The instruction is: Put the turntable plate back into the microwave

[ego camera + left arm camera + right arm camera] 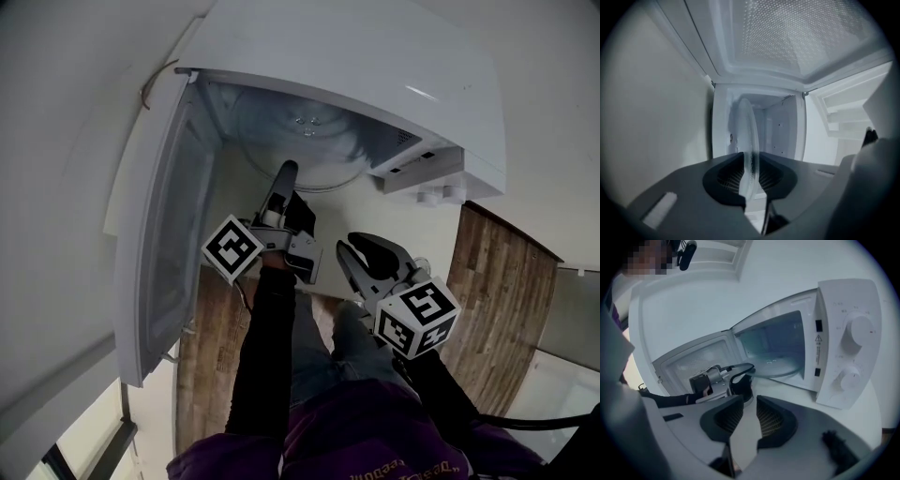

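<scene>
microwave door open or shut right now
Open. The microwave door stands swung wide at the left, and the left tongs hold the turntable plate in the bared opening.

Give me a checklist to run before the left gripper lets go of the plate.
1. Door open wide: ok.
2. Left gripper shut on the plate rim: ok.
3. Plate inside the microwave cavity: ok, near rim at the opening.
4. Plate seated flat on its hub: cannot tell.
5. Right gripper open, empty, back from the opening: ok.
</scene>
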`<state>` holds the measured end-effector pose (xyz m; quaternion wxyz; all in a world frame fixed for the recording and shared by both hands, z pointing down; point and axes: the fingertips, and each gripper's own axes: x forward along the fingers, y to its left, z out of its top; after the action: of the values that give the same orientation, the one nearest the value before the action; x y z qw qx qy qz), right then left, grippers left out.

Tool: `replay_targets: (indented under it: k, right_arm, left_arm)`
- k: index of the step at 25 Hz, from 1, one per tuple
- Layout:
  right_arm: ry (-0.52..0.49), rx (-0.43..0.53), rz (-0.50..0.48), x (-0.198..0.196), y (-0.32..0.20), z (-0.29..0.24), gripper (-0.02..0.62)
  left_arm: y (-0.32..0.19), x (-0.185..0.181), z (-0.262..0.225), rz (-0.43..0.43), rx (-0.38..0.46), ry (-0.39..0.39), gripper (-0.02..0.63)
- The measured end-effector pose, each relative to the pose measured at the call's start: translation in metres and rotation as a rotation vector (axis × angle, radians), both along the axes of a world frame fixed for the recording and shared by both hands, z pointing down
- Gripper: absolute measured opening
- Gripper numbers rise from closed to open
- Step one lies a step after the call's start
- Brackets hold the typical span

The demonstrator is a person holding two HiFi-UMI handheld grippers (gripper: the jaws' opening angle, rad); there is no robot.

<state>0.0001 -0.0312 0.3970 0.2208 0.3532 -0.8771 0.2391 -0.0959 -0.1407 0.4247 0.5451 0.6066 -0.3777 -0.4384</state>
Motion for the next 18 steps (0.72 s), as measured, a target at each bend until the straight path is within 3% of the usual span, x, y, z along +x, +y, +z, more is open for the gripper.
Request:
replay_targets:
  k: [14, 18]
  right_arm:
    - [0.02, -0.008, -0.003, -0.018, -0.01, 0.013, 0.089]
    - [0.025, -0.01, 0.002, -0.018, -0.013, 0.015, 0.089]
  left_arm:
    - [-0.027, 0.001, 0.004, -0.019, 0.009, 0.093, 0.067]
    - [-0.034, 0.0, 0.007, -0.015, 0.001, 0.071, 0.071]
